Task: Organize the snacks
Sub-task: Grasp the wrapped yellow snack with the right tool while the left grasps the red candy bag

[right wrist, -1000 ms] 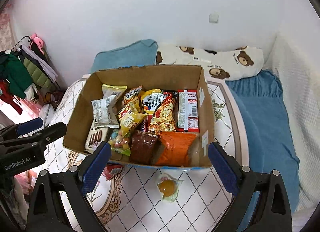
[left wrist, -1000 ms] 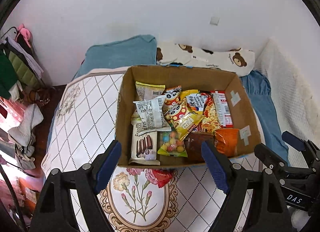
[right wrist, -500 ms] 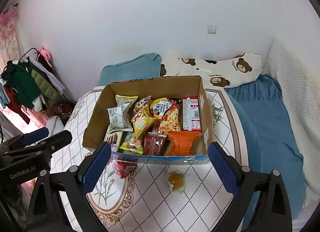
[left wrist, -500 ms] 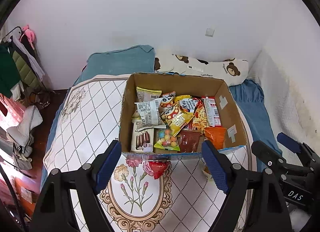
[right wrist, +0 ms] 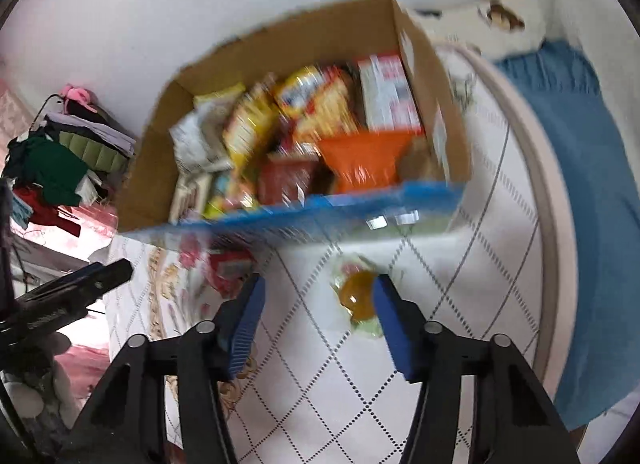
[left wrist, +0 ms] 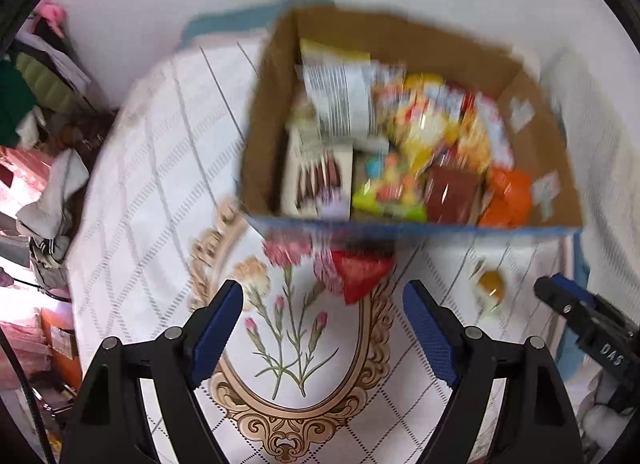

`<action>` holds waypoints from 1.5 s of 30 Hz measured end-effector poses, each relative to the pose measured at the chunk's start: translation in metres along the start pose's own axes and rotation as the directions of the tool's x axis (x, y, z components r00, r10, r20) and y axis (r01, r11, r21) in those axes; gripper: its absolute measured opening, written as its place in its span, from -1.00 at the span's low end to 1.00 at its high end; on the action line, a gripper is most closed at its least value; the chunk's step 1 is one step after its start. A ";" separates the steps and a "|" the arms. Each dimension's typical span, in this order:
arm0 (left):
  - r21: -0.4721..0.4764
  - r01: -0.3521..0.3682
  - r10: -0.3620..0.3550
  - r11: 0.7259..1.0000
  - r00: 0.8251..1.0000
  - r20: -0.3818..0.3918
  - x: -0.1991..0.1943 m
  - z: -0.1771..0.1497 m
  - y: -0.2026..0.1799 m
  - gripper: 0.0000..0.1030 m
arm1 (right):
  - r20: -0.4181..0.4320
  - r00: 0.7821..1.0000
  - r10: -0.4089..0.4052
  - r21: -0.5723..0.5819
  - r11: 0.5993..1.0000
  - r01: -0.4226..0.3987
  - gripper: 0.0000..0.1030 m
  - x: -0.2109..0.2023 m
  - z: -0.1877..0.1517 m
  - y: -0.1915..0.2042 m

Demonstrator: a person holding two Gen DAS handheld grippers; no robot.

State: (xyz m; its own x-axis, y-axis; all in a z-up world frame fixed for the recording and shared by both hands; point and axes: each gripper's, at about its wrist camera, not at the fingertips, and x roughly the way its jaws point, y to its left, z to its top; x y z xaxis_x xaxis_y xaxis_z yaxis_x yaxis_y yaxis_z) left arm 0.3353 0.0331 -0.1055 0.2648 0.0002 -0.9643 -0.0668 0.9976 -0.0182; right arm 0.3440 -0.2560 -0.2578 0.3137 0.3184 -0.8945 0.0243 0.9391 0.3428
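Note:
A cardboard box (left wrist: 260, 136) (right wrist: 432, 104) full of mixed snack packets stands on the patterned round table (left wrist: 160, 192). In front of it lie a red snack packet (left wrist: 360, 272) (right wrist: 228, 268) and a clear-wrapped amber jelly cup (left wrist: 490, 284) (right wrist: 356, 292). My left gripper (left wrist: 322, 296) is open just short of the red packet, with nothing between its fingers. My right gripper (right wrist: 318, 284) points down at the jelly cup and its jaws are closing. The cup lies against the right finger's tip, and the left pad is well apart from it. Both views are motion-blurred.
A blue blanket (right wrist: 576, 168) covers the bed right of the table, with a bear-print pillow (right wrist: 500, 16) by the white wall. Piled clothes (right wrist: 60, 160) sit at the left. The other gripper shows at each view's edge (left wrist: 568, 300) (right wrist: 92, 276).
Both grippers have dropped toward the table in front of the box, tilting further down. The right gripper's jaws have narrowed markedly; the left gripper's gap is unchanged.

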 end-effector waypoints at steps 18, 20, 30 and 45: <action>0.041 0.062 -0.054 0.997 0.981 -0.189 0.107 0.013 -0.027 -0.14 | -0.137 0.987 -0.085 -0.001 0.996 0.086 -0.06 0.098 -0.009 -0.017; 0.043 0.067 -0.058 0.997 0.981 -0.188 0.102 0.006 -0.026 -0.15 | -0.121 0.989 -0.091 -0.016 0.996 0.089 -0.07 0.094 -0.011 -0.013; 0.003 0.168 -0.159 0.986 0.940 -0.302 0.079 -0.082 -0.012 -0.15 | -0.181 0.983 -0.011 -0.049 0.999 0.002 -0.08 0.072 -0.076 0.007; 0.012 0.145 -0.132 0.989 0.931 -0.341 0.112 -0.116 -0.049 -0.16 | -0.210 0.974 -0.085 -0.070 0.995 0.072 -0.09 0.121 -0.123 0.030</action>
State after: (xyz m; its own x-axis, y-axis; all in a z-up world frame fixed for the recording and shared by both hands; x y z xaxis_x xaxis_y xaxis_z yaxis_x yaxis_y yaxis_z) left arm 0.2564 -0.0234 -0.2438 -0.0730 -0.1555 -0.9851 -0.0166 0.9878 -0.1547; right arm 0.2656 -0.1730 -0.3909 0.1037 0.2577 -0.9606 -0.0195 0.9662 0.2571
